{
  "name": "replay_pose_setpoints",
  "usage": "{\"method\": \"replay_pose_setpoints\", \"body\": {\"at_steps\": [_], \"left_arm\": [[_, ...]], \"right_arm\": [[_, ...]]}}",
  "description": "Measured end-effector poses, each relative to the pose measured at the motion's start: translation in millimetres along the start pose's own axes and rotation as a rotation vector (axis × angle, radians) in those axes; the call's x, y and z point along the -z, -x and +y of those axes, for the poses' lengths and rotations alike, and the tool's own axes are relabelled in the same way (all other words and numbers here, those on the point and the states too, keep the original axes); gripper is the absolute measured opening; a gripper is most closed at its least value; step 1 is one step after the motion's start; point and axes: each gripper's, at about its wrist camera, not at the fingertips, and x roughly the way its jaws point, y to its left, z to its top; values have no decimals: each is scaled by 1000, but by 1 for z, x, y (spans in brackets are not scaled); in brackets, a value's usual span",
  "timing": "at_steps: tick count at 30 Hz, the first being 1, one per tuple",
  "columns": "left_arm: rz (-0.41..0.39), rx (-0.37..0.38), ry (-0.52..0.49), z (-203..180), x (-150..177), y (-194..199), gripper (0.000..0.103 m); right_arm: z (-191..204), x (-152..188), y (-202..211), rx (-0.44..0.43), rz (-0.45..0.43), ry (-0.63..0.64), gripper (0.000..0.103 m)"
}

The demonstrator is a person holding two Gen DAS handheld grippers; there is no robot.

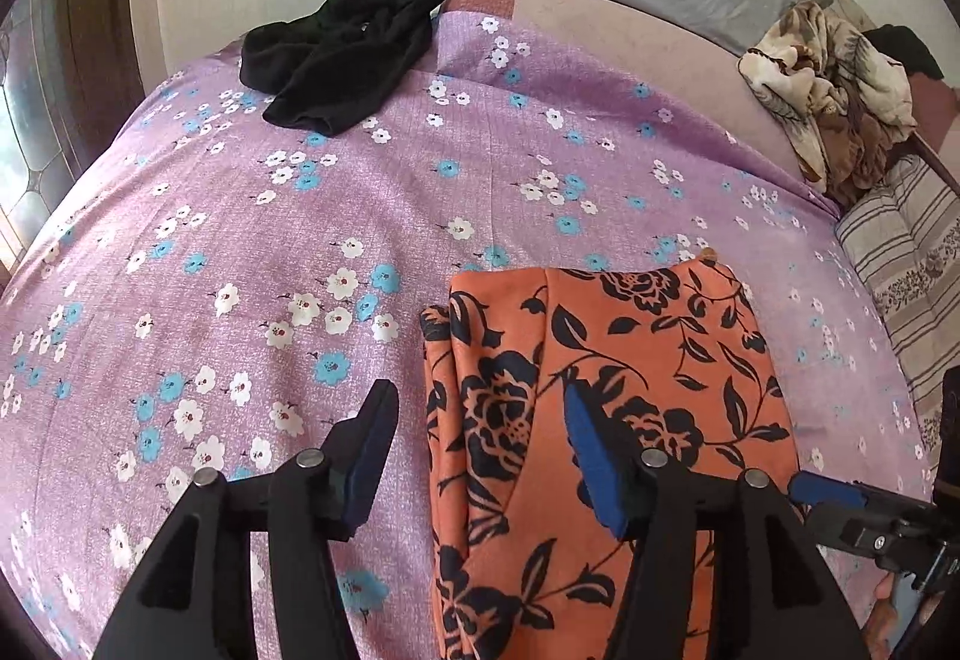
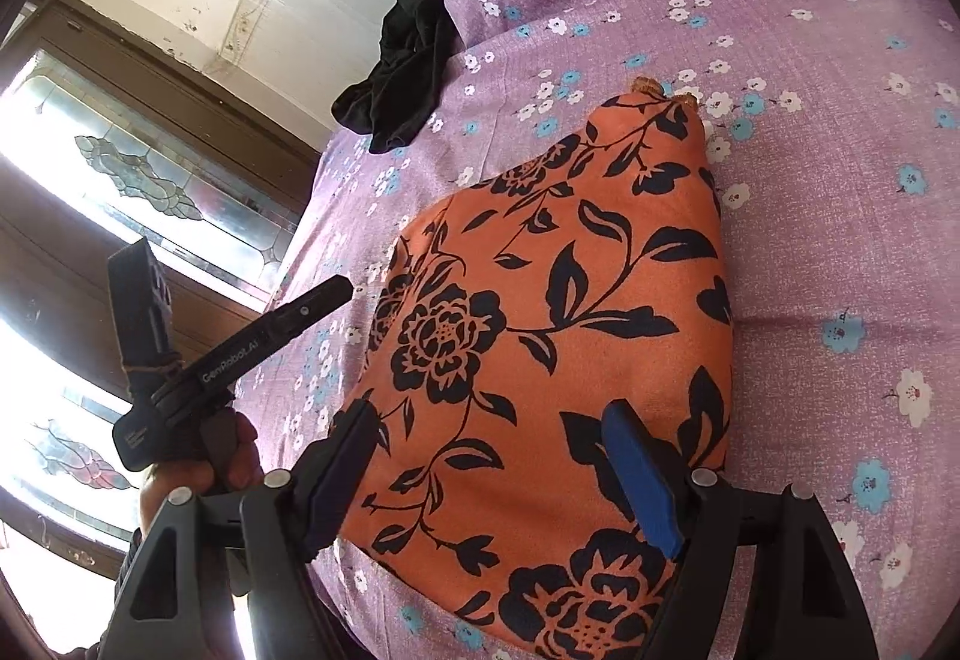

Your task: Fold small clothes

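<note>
Standing at the bedside and reading from left to right, the stained-glass window (image 2: 138, 180) comes first, then a crumpled black garment (image 1: 342, 54) at the far edge of the purple flowered bedsheet (image 1: 240, 252), unfolded. Next is the left gripper (image 1: 477, 423), jaws apart with nothing between them, poised above the left edge of the orange floral garment (image 1: 606, 396), which lies folded flat on the sheet. The right gripper (image 2: 492, 450) hovers over the same cloth, also spread wide and empty. Farther right sit a rumpled beige blanket (image 1: 834, 90) and a striped cushion (image 1: 900, 264). No basket or box is in sight, so nothing is contained. I'd judge this fold finished; to do it well, press the layers square before going on to the black piece.
</note>
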Motion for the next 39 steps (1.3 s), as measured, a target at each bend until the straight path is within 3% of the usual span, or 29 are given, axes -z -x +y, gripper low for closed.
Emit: {"method": "replay_pose_setpoints", "body": {"at_steps": [7, 9, 11, 12, 17, 18, 20, 21, 25, 28, 33, 36, 39], "left_arm": [[2, -8, -1, -2, 13, 12, 62], [50, -15, 20, 1, 21, 0, 74], [156, -43, 4, 1, 31, -20, 74], [169, -48, -2, 2, 37, -22, 74], [43, -26, 59, 4, 41, 5, 74], [59, -26, 65, 3, 43, 1, 75], [170, -48, 30, 1, 48, -21, 75], [169, -44, 44, 4, 50, -21, 75], [106, 55, 155, 24, 46, -2, 75], [95, 122, 210, 38, 43, -6, 76], [199, 210, 217, 34, 43, -37, 76], [204, 199, 175, 21, 46, -45, 76], [223, 234, 209, 20, 49, -53, 76]], "right_arm": [[5, -10, -1, 25, -57, 18, 80], [-8, -13, -17, 29, -19, -27, 85], [-18, -14, -29, 37, 20, -56, 85], [-16, -16, -25, 31, 14, -58, 85], [-4, -21, 1, -28, -72, -45, 87], [-6, -20, -4, -19, -54, -44, 89], [-18, -18, -28, 7, 41, -68, 89], [-21, -16, -30, 9, 30, -65, 89], [-15, -17, 6, -47, -65, -63, 89], [-35, -22, 27, 5, -116, -81, 89], [-88, -28, 13, -2, -62, -247, 89], [-88, -25, -7, -43, -1, -241, 89], [-85, -20, -24, -29, 35, -223, 89]]}}
